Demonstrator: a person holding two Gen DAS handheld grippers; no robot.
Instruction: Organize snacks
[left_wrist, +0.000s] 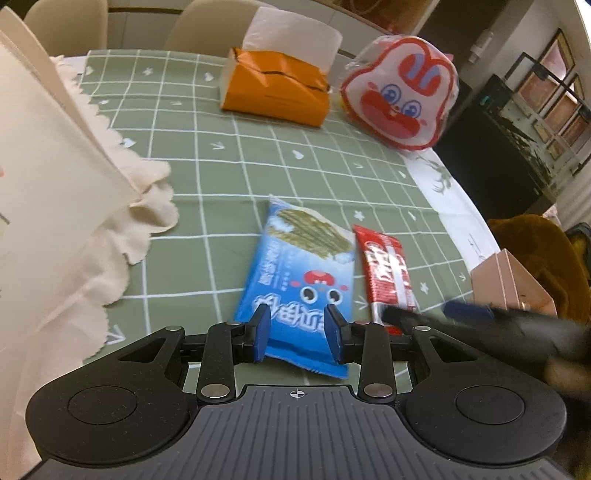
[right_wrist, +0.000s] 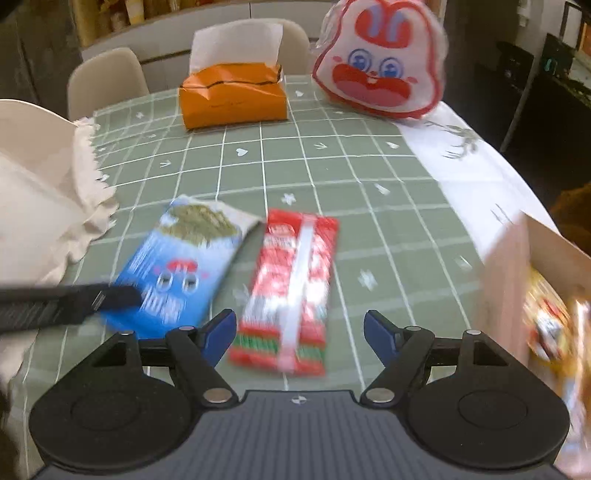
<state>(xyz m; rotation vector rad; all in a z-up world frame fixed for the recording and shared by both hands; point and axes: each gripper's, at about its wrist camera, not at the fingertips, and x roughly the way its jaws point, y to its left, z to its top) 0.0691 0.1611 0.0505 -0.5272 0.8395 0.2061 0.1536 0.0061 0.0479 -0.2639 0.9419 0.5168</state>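
The left claw (left_wrist: 297, 334) hangs low over the desk (left_wrist: 207, 177), its blue pads (left_wrist: 261, 332) apart on either side of the near end of a blue snack packet (left_wrist: 295, 273); whether they touch it cannot be told. The packet lies flat at lower centre of the left view, with a red snack packet (left_wrist: 386, 273) just beside it to the right. The right claw (right_wrist: 300, 332) is released, its pads wide apart above the near end of the red snack packet (right_wrist: 295, 291), in the lower middle of the right view. A cardboard box (right_wrist: 517, 280) with blurred wrappers inside sits at the right edge. A tissue box (right_wrist: 232, 98) and a rabbit-faced bag (right_wrist: 380, 70) stand in the upper part. A cream cloth bag (left_wrist: 48, 192) fills the left.
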